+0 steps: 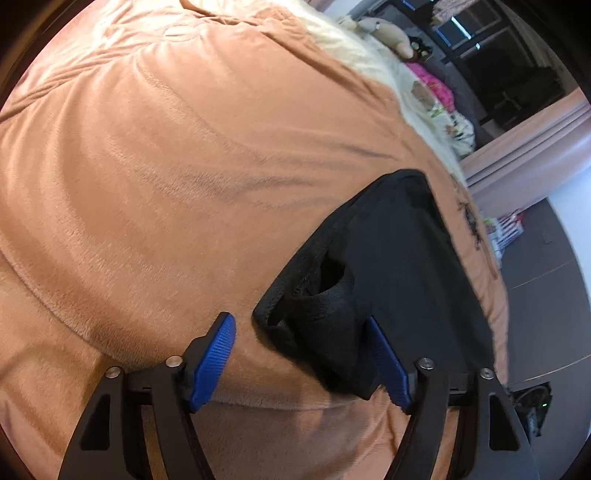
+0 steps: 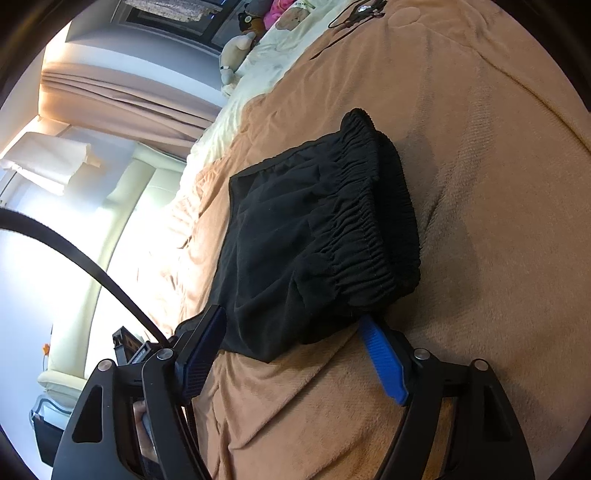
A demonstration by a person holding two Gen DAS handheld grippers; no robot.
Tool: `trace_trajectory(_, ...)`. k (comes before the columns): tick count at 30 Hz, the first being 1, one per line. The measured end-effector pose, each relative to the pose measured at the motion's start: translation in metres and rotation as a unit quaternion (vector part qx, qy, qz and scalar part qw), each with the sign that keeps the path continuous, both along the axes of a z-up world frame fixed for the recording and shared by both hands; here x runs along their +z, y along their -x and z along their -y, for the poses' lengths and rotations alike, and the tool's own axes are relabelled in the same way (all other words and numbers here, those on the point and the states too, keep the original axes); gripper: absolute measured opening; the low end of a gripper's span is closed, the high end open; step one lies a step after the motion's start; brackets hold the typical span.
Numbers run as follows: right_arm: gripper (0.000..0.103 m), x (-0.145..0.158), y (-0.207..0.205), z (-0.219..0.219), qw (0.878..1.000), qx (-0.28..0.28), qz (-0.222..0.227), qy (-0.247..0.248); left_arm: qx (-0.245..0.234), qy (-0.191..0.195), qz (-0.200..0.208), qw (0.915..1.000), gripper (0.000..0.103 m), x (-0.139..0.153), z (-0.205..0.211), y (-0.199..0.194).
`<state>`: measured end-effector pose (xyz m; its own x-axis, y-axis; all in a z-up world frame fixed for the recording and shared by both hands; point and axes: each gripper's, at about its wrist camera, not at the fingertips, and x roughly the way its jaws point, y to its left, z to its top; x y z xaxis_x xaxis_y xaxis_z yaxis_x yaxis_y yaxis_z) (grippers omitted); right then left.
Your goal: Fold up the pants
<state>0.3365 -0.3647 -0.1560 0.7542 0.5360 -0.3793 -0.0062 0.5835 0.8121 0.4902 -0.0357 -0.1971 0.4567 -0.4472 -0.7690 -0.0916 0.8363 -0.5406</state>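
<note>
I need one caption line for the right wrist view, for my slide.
Open right gripper at the near edge of folded black pants, elastic waistband on top, on a tan blanket.

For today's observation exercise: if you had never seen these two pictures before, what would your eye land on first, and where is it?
The folded black pants stand out first, a dark bundle lying on the orange-tan blanket, gathered waistband uppermost in the right wrist view. Next come the blue-padded tongs: the left tongs and right tongs each stand open around a near edge of the bundle. Far off at the head of the bed sit stuffed toys.
</note>
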Motion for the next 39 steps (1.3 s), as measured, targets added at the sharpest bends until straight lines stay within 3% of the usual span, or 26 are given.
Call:
trace_trajectory(4,0.074,0.0,0.001,0.003,1.0,-0.007,0.0,0.001,-0.002,-0.016,-0.015,0.9998,0.055,0.0,0.004,-0.005)
trace_trajectory(9,0.074,0.0,0.0,0.003,1.0,-0.012,0.004,0.001,-0.001,-0.004,-0.01,0.9999,0.054,-0.002,0.005,-0.011)
trace_trajectory(12,0.072,-0.001,-0.001,0.002,1.0,-0.016,0.004,0.005,-0.002,-0.027,-0.007,0.9996,0.033,-0.002,0.007,-0.011)
trace_trajectory(14,0.055,0.0,-0.002,0.002,1.0,-0.02,0.001,0.011,-0.009,-0.019,-0.008,0.9997,0.009,-0.002,0.007,-0.012)
trace_trajectory(16,0.033,0.001,-0.003,0.002,1.0,-0.023,-0.002,0.016,-0.011,-0.024,-0.008,0.9996,0.008,0.002,0.009,-0.012)
trace_trajectory(20,0.021,0.013,-0.003,-0.001,0.999,-0.014,0.009,0.036,-0.009,-0.035,0.015,0.9992,0.006,0.021,0.011,-0.006)
trace_trajectory(31,0.017,0.041,0.02,-0.016,0.998,0.01,0.022,0.053,-0.005,-0.033,0.019,0.9992,0.006,0.068,-0.01,0.037)
trace_trajectory(39,0.017,0.044,0.037,-0.034,0.996,0.054,0.007,0.066,0.021,-0.035,-0.007,0.9991,0.006,0.068,-0.037,0.096)
